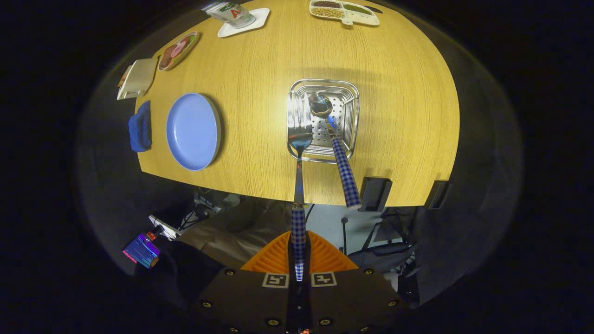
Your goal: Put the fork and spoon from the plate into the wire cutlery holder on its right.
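I look straight down on a wooden table. My gripper is shut on the blue-checked handle of the fork. The fork points down, and its tines reach over the near left rim of the metal cutlery holder. The spoon stands in the holder with its bowl on the perforated bottom, and its checked handle leans out over the near rim, just to the right of the fork. The round blue plate lies to the left of the holder.
A blue cloth and a tan pad lie left of the plate. Further back are a patterned dish, a white tray with a packet and a divided dish of beans. Two black clamps sit on the near table edge.
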